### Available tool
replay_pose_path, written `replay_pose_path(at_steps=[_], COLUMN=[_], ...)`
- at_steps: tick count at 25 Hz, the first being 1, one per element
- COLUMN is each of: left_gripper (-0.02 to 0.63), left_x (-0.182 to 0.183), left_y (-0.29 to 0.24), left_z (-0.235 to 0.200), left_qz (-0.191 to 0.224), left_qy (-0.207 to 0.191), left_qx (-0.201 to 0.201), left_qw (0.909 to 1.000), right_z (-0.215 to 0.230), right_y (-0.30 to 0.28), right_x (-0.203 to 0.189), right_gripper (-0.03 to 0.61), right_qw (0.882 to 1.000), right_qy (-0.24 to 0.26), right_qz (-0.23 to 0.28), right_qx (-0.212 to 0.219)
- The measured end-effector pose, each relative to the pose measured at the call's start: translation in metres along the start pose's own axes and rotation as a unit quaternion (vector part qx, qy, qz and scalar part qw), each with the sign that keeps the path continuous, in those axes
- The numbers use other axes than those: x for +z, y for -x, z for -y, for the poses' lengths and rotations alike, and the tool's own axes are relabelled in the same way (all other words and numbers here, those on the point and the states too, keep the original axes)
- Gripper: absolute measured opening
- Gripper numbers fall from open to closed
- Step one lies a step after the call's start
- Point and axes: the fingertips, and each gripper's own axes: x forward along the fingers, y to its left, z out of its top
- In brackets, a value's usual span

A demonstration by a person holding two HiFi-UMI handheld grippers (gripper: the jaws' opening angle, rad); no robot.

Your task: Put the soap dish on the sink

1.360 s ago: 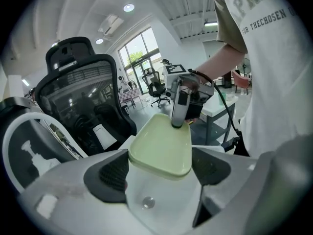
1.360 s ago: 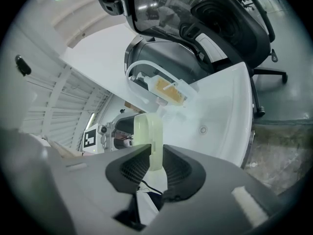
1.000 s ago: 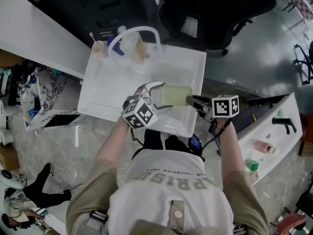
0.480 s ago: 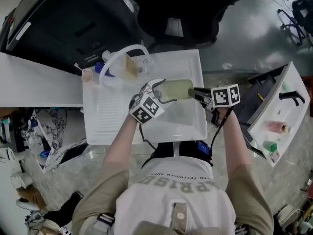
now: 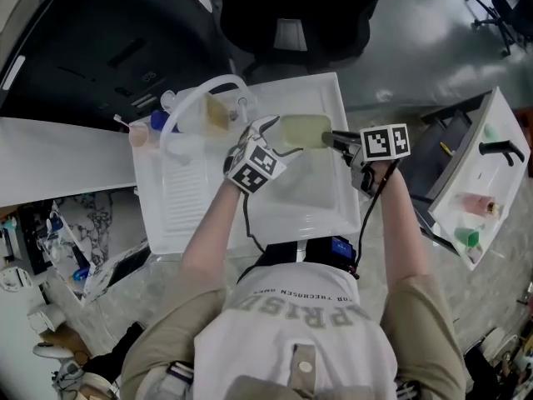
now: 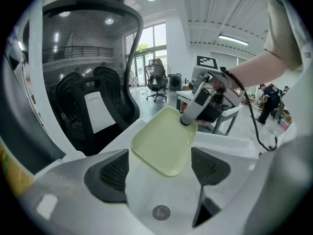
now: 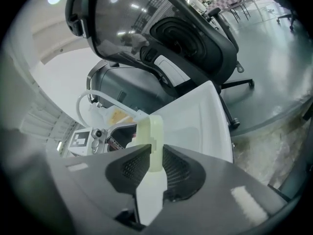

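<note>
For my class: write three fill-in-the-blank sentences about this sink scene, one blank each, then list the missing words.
1. The right gripper is ___ on the edge of the soap dish.
2. The left gripper has its jaws ___, not pressing on the dish.
3. The sink under the dish is coloured ___.

Missing words: shut; open; white.

The soap dish is plain pale yellow-green against the white sink. The left hand-held gripper and right hand-held gripper each carry a cube patterned with black-and-white square markers; their pads are black with fine mesh. At twelve o'clock the chair is black. At six o'clock the shirt is white with grey lettering.
</note>
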Motion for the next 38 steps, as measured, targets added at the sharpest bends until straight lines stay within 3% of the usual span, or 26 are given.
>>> replay_pose_path(at_steps=[10, 33, 38], left_gripper=[0.419, 0.419, 0.419], left_x=[-0.019, -0.024, -0.025], left_y=[-0.020, -0.032, -0.038], left_z=[-0.028, -0.025, -0.017], left_qz=[-0.028, -0.033, -0.034], left_qy=[0.040, 0.096, 0.101], left_qx=[0.046, 0.037, 0.030], left_qw=[0.9978, 0.9941, 0.9939], right_z=[0.034, 0.074, 0.084], right_y=[-0.024, -0.067, -0.072], right_x=[0.015, 0.042, 0.042], right_gripper=[0.078, 0.075, 0.069], right_qw=[0.999, 0.992, 0.987], right_qy=[-0.025, -0.056, -0.082], right_qz=[-0.013, -0.036, -0.035], right_qx=[-0.040, -0.110, -0.130])
